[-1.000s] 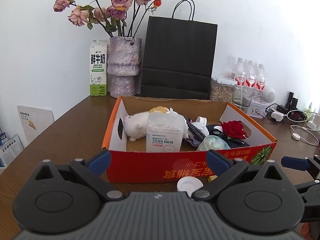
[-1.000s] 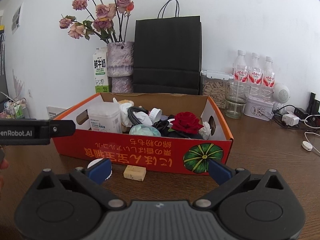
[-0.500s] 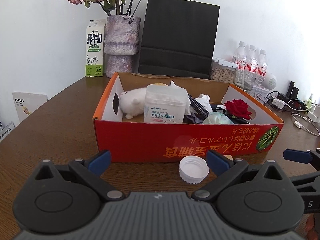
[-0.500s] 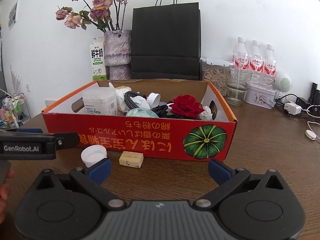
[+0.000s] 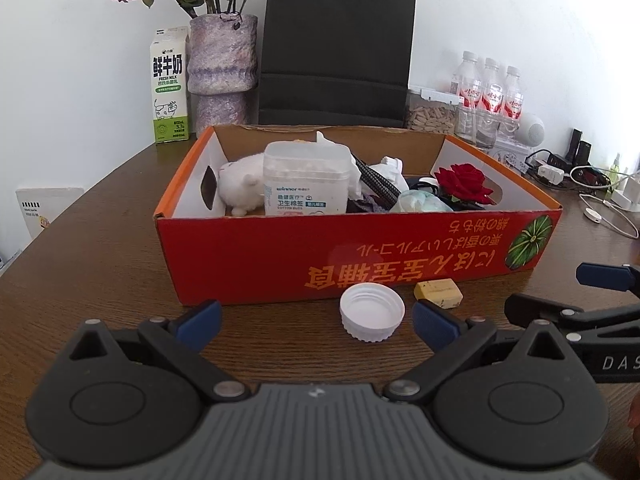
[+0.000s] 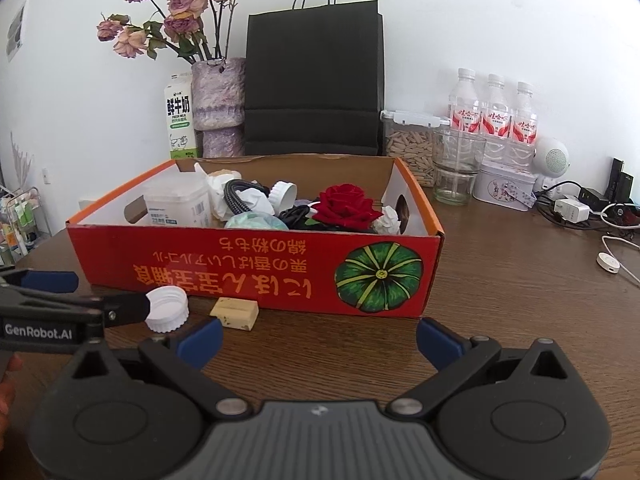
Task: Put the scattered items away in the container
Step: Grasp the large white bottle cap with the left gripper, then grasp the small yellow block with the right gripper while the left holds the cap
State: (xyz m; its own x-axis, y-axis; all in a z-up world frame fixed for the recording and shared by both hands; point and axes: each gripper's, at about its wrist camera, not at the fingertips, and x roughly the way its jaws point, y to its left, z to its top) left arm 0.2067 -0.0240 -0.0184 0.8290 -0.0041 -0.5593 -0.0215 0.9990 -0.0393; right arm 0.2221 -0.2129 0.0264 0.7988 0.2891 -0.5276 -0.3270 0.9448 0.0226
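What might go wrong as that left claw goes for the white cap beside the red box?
The round white plastic cap lies nearer one finger of the open left gripper, so closing might shove it aside. The small yellow block sits just beyond and could get knocked. Both rest near the red cardboard box wall, leaving little room.

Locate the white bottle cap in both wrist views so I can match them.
Left wrist: white bottle cap on the table, lower centre, between the left gripper fingertips.
Right wrist: cap lower left, partly behind the other gripper's finger.
Shared landmark: the yellow block just right of it, before the red box.
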